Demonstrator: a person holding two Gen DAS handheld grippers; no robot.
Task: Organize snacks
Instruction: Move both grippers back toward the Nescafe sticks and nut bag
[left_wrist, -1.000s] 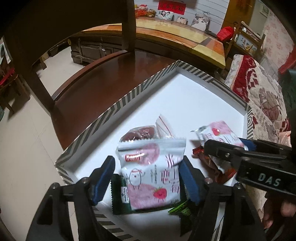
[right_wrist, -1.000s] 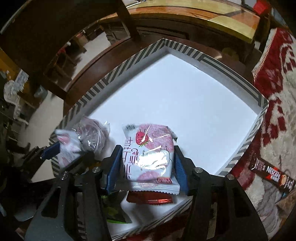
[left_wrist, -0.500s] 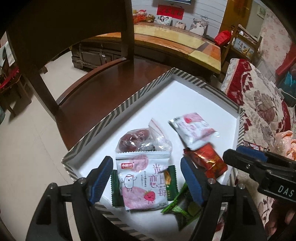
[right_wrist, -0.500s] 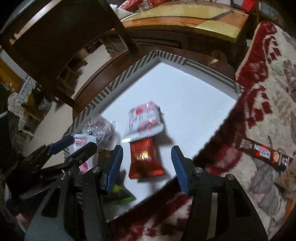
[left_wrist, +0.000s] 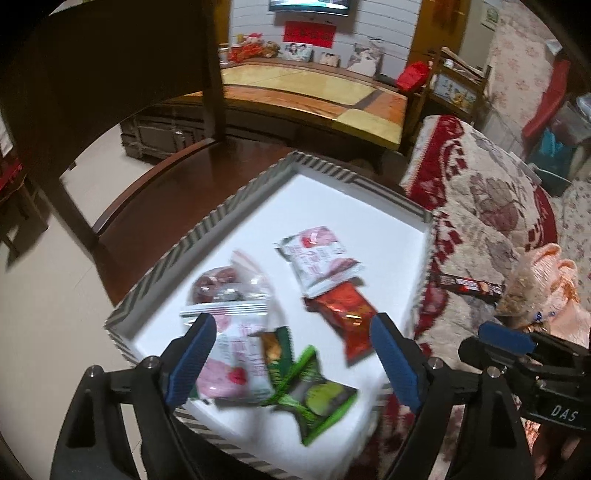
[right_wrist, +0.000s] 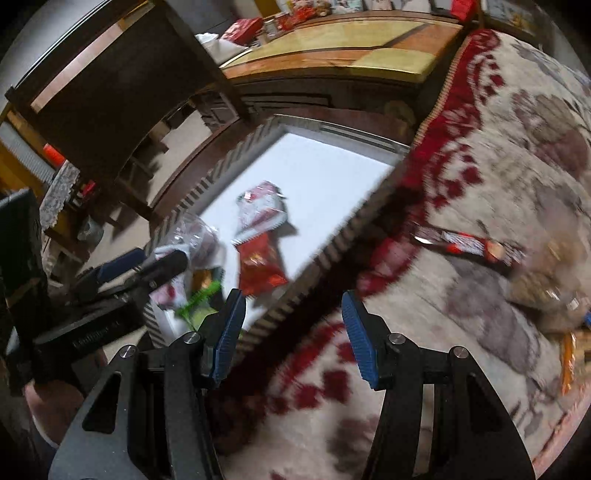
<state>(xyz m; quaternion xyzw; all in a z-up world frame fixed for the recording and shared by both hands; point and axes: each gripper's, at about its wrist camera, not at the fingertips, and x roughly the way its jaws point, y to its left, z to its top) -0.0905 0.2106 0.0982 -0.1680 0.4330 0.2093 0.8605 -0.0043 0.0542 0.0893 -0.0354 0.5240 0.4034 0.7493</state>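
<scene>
A white box with a striped rim (left_wrist: 207, 225) holds several snack packs: a pink and white strawberry pack (left_wrist: 236, 358), a clear bag of dark red fruit (left_wrist: 221, 284), a second pink and white pack (left_wrist: 317, 258), a red pack (left_wrist: 347, 314) and green packs (left_wrist: 314, 398). My left gripper (left_wrist: 291, 362) is open and empty above the box's near end. My right gripper (right_wrist: 291, 332) is open and empty over the box's right rim (right_wrist: 332, 251) and the blanket. A dark Nescafe stick (right_wrist: 465, 243) lies on the blanket, also in the left wrist view (left_wrist: 469, 284).
The box sits on a dark wooden chair seat (left_wrist: 177, 192) with its backrest (left_wrist: 110, 66) at left. A red and cream patterned blanket (right_wrist: 480, 166) lies right of the box. A long wooden cabinet (left_wrist: 314, 96) stands behind. More wrappers (right_wrist: 569, 354) lie at far right.
Both grippers let go of their pink and white packs, which now lie in the box. Both pulled back and up; the right one swung right toward the blanket.
</scene>
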